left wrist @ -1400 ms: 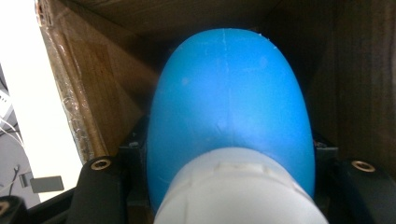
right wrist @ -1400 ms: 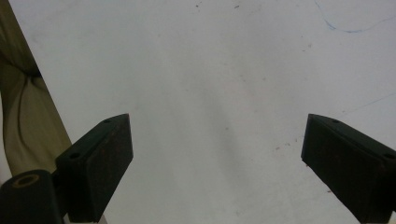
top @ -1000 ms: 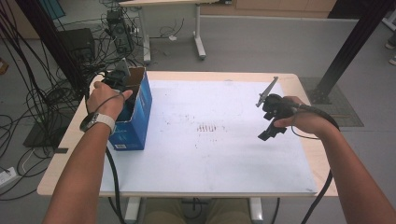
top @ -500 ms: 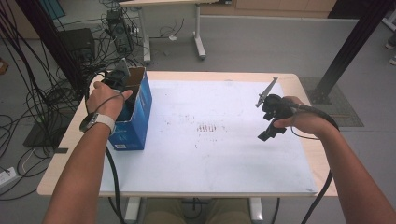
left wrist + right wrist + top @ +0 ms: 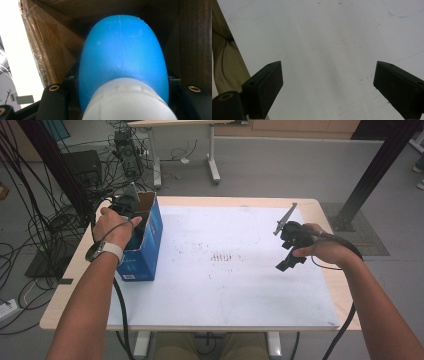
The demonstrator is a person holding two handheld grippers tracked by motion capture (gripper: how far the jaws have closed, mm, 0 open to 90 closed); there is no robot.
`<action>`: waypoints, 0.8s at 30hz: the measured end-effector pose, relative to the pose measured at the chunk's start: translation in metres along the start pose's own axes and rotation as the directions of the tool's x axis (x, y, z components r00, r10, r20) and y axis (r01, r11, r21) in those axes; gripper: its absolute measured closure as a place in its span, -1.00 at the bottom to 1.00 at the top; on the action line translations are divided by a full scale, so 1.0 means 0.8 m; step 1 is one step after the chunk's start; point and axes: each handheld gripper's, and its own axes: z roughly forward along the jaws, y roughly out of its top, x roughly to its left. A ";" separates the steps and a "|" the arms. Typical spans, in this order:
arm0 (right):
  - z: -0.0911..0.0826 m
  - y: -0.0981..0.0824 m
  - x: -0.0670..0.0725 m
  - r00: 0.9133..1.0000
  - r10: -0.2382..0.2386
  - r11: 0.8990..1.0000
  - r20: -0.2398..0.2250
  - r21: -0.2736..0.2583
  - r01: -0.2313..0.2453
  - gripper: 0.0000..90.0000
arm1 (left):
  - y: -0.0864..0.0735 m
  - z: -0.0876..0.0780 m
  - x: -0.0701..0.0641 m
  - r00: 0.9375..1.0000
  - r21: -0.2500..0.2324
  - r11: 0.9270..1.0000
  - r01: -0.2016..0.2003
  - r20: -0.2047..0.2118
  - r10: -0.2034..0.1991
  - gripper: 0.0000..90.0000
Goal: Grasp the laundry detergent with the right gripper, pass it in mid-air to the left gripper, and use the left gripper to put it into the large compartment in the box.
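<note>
An open blue cardboard box [image 5: 148, 244] stands on the left part of the table. My left gripper [image 5: 131, 214] reaches down into it, held by the person's left hand. In the left gripper view, the gripper [image 5: 122, 86] is shut on a rounded blue object with a white end [image 5: 122, 50], and the box's brown inner walls [image 5: 50, 40] surround it. My right gripper [image 5: 288, 261] hovers over the right side of the white sheet [image 5: 235, 285]. In the right gripper view, that gripper [image 5: 327, 82] is open, with nothing between its black fingers [image 5: 265, 87].
The white sheet covers most of the wooden table [image 5: 75, 265], with faint marks near its middle [image 5: 225, 256]. Cables and equipment [image 5: 125, 150] lie on the floor behind the table's left. A black post [image 5: 370, 175] stands at the right rear.
</note>
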 end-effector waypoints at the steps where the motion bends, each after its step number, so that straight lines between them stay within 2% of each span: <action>1: 0.000 -0.001 0.000 1.000 0.000 1.000 0.000 0.001 0.000 -0.80 | 0.000 0.000 0.000 1.000 0.000 1.000 0.000 0.000 0.000 -0.16; 24: 0.001 -0.001 0.001 1.000 0.000 1.000 0.000 0.002 0.000 -0.80 | -0.001 0.000 -0.001 1.000 -0.004 1.000 -0.002 -0.003 0.002 -0.16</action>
